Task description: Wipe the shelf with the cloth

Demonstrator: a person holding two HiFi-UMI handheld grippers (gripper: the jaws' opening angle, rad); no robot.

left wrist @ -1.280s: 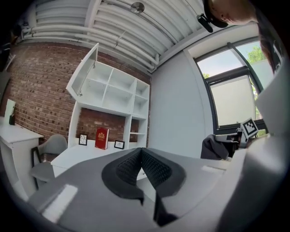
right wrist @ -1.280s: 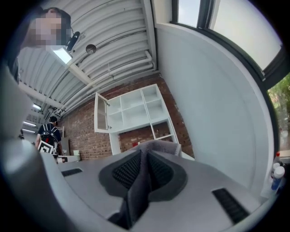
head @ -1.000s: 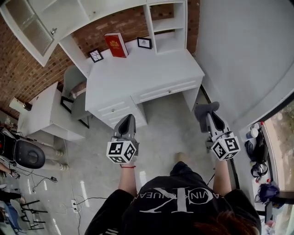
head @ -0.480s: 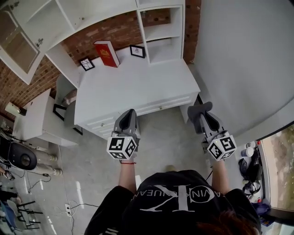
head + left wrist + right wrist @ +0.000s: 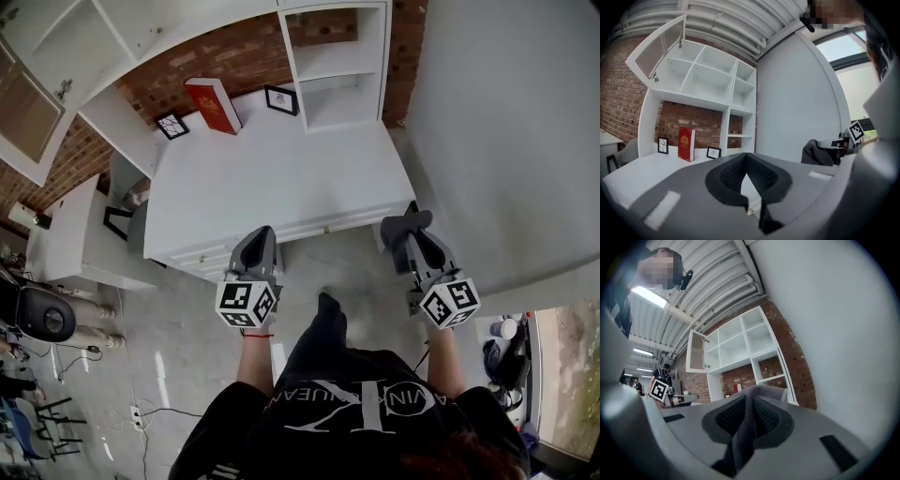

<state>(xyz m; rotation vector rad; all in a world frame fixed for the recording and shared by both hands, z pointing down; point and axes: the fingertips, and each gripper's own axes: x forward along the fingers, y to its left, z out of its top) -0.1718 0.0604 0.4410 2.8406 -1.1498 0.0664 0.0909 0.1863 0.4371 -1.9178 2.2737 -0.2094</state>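
Facing a white bench (image 5: pixel 272 178) from the near side, head view looking steeply down.

- Left gripper (image 5: pixel 258 239): level, tips at the near edge of the bench, left of centre. Its own view shows the jaws together with nothing between them (image 5: pixel 746 161).
- Right gripper (image 5: pixel 410 228): level, off the bench's near right corner, over the floor (image 5: pixel 187 328). Jaws clamped on the cloth (image 5: pixel 401 225).
- Cloth: dark grey. It is pinched between the right pads, runs down the slot between them (image 5: pixel 743 427) and bunches out past the tips. It is held in the air, touching neither bench nor shelf.
- Shelf (image 5: pixel 337 77): white open compartments standing on the far right of the bench, with more compartments running left above. It is well apart from both grippers.
- Cabinet door (image 5: pixel 661 47): hangs open at the upper left of the shelving.
- Far edge of bench, against the brick wall (image 5: pixel 225 61): red book (image 5: pixel 213 105) upright, a small frame (image 5: pixel 171 125) to its left, a framed picture (image 5: pixel 278 98) to its right, just beside the shelf.
- Bench top between the grippers and these items is bare white.
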